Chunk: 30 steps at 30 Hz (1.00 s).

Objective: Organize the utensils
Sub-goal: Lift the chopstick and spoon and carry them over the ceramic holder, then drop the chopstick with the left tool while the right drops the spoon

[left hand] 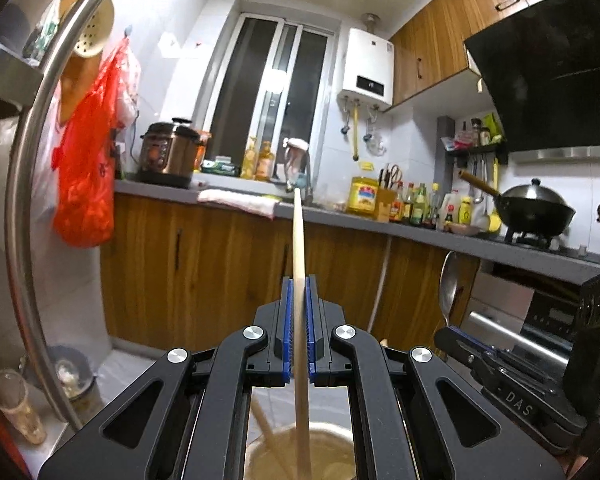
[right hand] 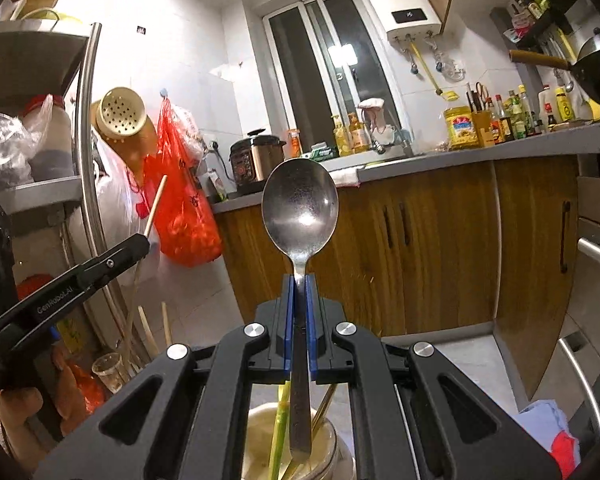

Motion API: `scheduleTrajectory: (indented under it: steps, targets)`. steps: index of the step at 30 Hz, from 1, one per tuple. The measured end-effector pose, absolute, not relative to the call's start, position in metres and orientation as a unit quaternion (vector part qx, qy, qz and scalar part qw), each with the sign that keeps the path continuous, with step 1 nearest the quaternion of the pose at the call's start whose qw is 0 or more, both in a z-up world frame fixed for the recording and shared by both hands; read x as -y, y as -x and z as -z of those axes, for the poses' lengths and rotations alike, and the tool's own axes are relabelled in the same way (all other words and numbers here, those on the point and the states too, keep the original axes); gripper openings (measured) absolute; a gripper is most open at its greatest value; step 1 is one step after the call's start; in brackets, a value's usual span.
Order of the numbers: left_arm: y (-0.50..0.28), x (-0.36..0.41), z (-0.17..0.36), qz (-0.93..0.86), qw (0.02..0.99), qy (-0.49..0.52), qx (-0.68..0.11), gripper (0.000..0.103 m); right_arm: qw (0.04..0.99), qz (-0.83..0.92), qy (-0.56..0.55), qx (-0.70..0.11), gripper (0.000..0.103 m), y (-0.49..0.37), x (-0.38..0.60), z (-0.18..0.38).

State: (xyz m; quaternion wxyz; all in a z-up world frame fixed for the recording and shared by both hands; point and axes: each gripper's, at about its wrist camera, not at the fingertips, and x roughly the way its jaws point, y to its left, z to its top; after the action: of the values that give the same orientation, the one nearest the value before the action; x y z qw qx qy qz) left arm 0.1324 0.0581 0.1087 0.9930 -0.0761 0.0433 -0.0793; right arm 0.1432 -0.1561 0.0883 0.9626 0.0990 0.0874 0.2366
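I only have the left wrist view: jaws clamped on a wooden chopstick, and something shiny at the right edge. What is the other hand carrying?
Observer: The right gripper is shut on a metal spoon, bowl up.
Reviewer: Is it gripped by the bowl?
Observer: No, by the handle, just under the bowl; the handle runs down below the jaws.
Reviewer: Anything beneath it?
Observer: A glass jar holding a green utensil.
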Motion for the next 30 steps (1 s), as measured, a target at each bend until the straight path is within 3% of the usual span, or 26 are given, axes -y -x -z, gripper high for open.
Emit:
scheduleTrajectory:
  steps: [17, 30]
  targets:
    - [-0.1, -0.078, -0.075, 0.125, 0.974, 0.067, -0.175, 0.007, 0.942, -0.282, -0.025, -0.182, 0.006, -0.117, 0.151, -0.057]
    - [-0.106, -0.072, -0.061, 0.121, 0.97, 0.04, -0.207, 0.01, 0.937, -0.267, -0.041, -0.219, 0.007, -0.127, 0.15, -0.052]
